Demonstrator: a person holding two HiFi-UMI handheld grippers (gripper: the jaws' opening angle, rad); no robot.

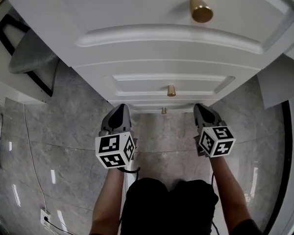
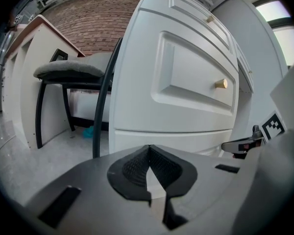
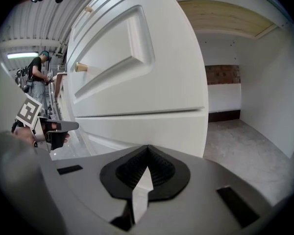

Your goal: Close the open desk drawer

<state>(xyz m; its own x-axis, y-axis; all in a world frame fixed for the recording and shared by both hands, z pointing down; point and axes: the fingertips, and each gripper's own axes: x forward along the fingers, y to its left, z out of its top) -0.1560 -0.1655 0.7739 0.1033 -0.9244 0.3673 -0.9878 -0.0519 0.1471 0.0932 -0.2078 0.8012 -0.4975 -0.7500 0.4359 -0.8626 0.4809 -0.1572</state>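
Left hand-held gripper (image 1: 119,108): jaws seen pressed together, nothing held | right hand-held gripper (image 1: 201,107): jaws likewise closed, empty | white panelled desk drawer (image 1: 152,13) with round brass knob (image 1: 201,10): seen projecting above both grippers, over grey marble floor (image 1: 63,126)

The desk drawer (image 1: 137,18) is white, its knob (image 1: 201,10) brass-gold. Below the drawer, the floor (image 1: 63,131) is grey with marble veining. Left of the drawer, a chair (image 1: 30,58) has a grey seat and a black frame. The left gripper (image 1: 119,110) and right gripper (image 1: 202,109) are grey, with black ribbed pads (image 2: 132,173) and black-and-white square markers.
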